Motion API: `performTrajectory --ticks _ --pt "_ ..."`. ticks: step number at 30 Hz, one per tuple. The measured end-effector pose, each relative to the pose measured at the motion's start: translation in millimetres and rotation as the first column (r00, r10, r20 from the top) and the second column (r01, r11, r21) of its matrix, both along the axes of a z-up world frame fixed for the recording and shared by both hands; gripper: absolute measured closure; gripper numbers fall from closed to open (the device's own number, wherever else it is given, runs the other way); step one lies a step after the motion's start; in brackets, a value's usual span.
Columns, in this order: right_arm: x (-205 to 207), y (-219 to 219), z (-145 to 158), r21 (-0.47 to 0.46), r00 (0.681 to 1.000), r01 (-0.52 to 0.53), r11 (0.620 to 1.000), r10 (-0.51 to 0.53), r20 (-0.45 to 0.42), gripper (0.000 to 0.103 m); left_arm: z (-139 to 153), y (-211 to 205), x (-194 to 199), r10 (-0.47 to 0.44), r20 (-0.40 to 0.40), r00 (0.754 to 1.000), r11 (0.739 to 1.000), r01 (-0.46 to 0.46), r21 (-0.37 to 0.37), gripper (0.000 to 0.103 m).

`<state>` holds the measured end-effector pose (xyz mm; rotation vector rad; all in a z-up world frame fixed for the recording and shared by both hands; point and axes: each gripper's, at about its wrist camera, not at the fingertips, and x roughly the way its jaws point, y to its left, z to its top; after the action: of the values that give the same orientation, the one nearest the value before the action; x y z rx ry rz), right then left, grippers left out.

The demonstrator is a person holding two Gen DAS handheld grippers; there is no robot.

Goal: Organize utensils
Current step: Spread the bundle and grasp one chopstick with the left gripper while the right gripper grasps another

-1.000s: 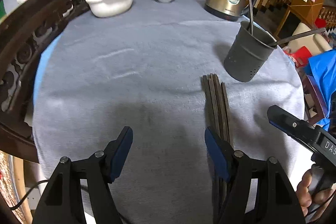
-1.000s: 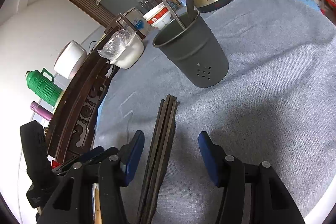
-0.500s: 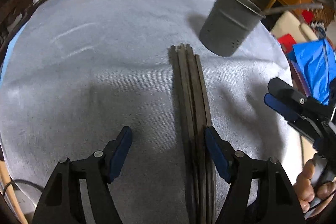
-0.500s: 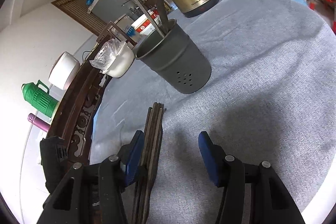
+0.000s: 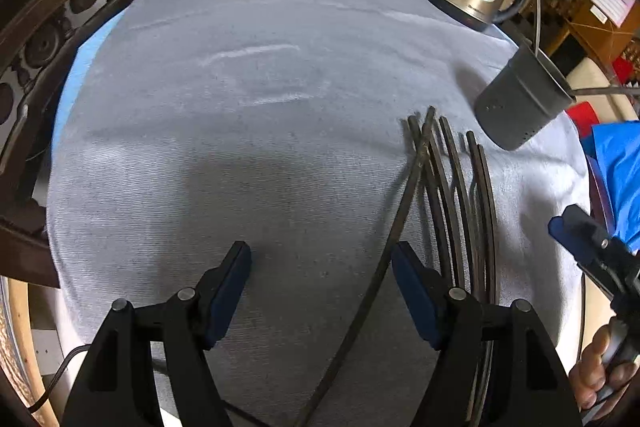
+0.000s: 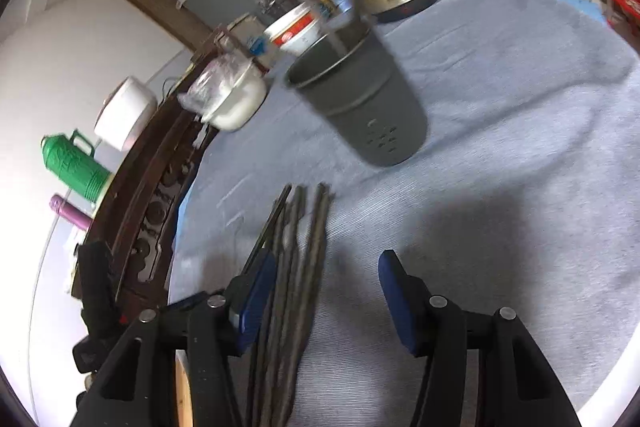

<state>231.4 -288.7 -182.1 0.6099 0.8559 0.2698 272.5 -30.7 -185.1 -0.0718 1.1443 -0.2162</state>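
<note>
A: Left gripper (image 5: 320, 279) condition?
B: Jaws spread, nothing clamped. One dark chopstick (image 5: 396, 235) crosses the gap diagonally, close against the inner face of the right-hand finger (image 5: 412, 291); contact cannot be confirmed. The remaining chopsticks (image 5: 464, 211) lie fanned on the grey cloth (image 5: 240, 147) beyond that finger

A: Right gripper (image 6: 324, 291)?
B: Released, empty. The chopstick bundle lies just inside its left-hand finger (image 6: 256, 299), running forward along the cloth

A: Utensil holder (image 5: 520, 107) location?
B: Ahead and to the right of the left gripper, past the chopstick tips; straight ahead of the right gripper, with utensil handles (image 5: 536, 7) standing in it
</note>
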Motion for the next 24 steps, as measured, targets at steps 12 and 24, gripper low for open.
performTrajectory --ticks 12,24 --pt "18 60 -19 -0.279 0.987 -0.147 0.949 0.123 -0.104 0.064 -5 0 5 0.066 -0.016 0.998 0.997 -0.065 0.039 0.029" --pt "-1 -19 -6 -0.303 0.993 0.082 0.950 -0.105 -0.061 0.069 1 6 -4 0.063 -0.036 0.997 0.998 -0.063 0.009 0.030"
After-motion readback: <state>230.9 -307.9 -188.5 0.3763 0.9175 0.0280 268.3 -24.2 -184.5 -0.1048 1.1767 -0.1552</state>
